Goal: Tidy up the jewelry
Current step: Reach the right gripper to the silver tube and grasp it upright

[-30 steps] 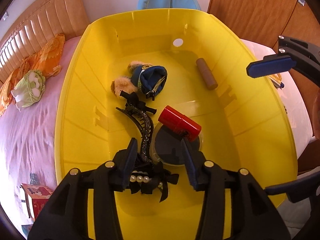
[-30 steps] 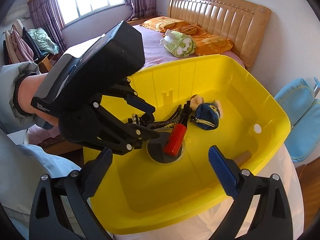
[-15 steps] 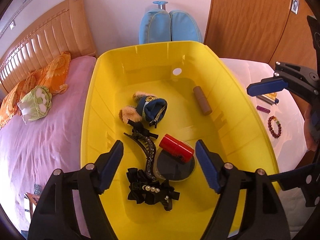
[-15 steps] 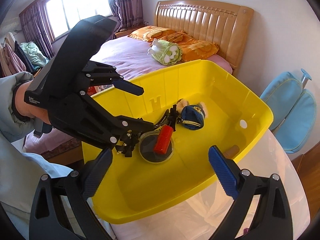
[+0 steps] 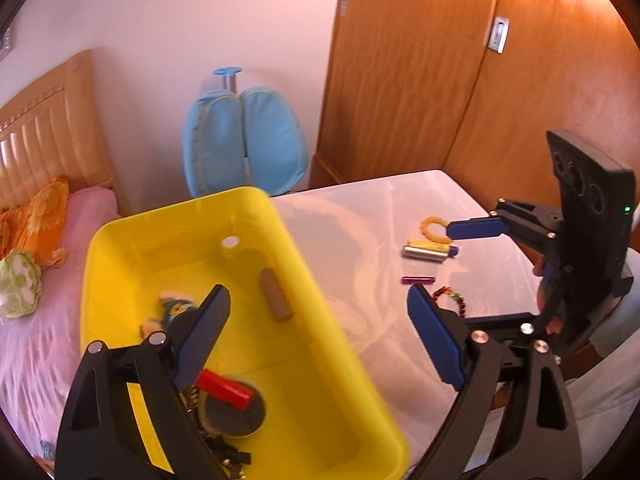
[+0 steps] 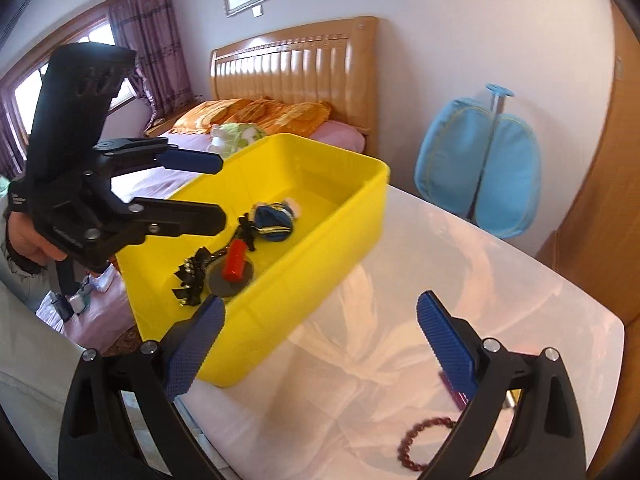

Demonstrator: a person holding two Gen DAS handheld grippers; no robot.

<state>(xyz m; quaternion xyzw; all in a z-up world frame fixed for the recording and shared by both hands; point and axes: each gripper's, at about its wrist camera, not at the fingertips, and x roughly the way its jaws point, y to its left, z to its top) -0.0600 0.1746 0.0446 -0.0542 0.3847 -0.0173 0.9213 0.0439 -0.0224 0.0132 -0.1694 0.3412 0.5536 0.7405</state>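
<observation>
White tabletop holds a red bead bracelet near the empty, wide-open right gripper; beads could skid away, while the empty left gripper is opening.

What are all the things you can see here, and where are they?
yellow bin: one, yellow, on the table's bed side
red tube: one, red, in the bin on a dark round disc
brown tube: one, brown, in the bin
blue pouch: one, blue, in the bin
black bow: one, black with pearls, in the bin
red bead bracelet: one, dark red, on the white table
yellow bracelet: one, yellow, on the table
silver tube: one, silver, on the table
purple tube: one, purple, on the table
left gripper: black, blue pads, jaws opening, nothing between them
right gripper: black, blue pads, open, empty
</observation>
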